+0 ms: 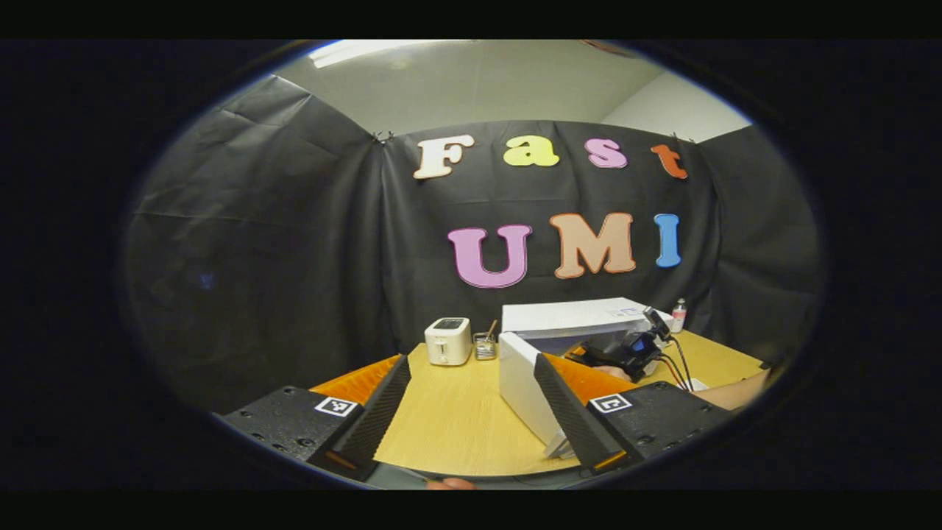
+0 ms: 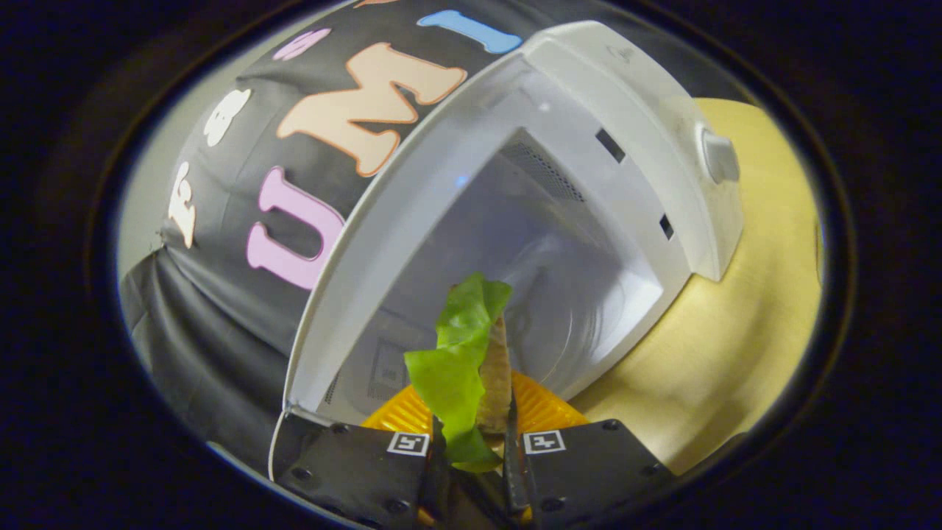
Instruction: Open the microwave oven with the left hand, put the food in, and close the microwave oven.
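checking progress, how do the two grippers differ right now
The left gripper has its fingers spread with nothing between them; the right gripper is shut on the food. The left stays back over the table; the right reaches into the open microwave. Both carry square markers.

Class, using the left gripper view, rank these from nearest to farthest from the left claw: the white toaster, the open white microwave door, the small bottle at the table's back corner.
1. Open white microwave door: just ahead of the left claw, beside its right finger.
2. White toaster: farther back, slightly left of centre on the wooden table.
3. Small bottle: far right, against the booth wall.
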Demonstrator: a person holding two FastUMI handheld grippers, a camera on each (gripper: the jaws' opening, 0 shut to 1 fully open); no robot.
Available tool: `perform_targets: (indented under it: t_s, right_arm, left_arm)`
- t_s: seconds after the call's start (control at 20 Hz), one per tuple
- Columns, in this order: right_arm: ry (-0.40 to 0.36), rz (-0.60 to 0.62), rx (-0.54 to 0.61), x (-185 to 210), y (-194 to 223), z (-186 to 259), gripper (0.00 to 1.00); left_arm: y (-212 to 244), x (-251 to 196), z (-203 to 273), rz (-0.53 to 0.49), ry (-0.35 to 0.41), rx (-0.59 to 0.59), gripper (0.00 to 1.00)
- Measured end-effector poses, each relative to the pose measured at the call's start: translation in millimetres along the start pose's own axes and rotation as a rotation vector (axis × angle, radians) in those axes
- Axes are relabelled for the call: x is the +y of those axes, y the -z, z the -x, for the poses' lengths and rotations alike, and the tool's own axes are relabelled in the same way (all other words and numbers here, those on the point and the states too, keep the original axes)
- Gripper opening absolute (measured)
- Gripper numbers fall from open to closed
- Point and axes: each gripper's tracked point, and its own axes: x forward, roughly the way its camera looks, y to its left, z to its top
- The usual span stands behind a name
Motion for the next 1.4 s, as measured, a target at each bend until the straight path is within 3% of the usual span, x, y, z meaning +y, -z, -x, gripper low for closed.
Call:
perform_targets:
  t_s: [0.4,0.6,0.95,1.05,1.1,1.2,1.35,1.4]
  right_arm:
    - [0.07,-0.108,-0.057,-12,-7,-42,0.3]
    - [0.067,-0.141,-0.051,-8,-4,-56,0.31]
    - [0.043,0.007,-0.049,-12,-3,-64,0.31]
    - [0.077,0.028,-0.052,-19,-2,-64,0.28]
    - [0.131,0.054,-0.048,-32,-2,-64,0.43]
    - [0.131,0.116,-0.075,-31,-8,-66,0.72]
    - [0.179,0.284,-0.109,-37,-15,-63,0.82]
    - [0.2,0.329,-0.12,-39,-19,-61,0.9]
  left_arm:
    - [14,7,1,0.017,-0.004,0.05,0.99]
    - [13,8,1,0.015,-0.007,0.044,0.99]
    - [13,1,0,0.024,0.015,0.044,0.99]
    - [13,-1,2,0.036,0.022,0.044,0.99]
    - [13,-3,2,0.034,0.026,0.043,0.99]
    - [14,-7,2,0.026,0.035,0.046,1.0]
    - [13,-9,4,0.034,0.038,0.044,0.99]
    - [12,-10,6,0.04,0.039,0.042,0.99]
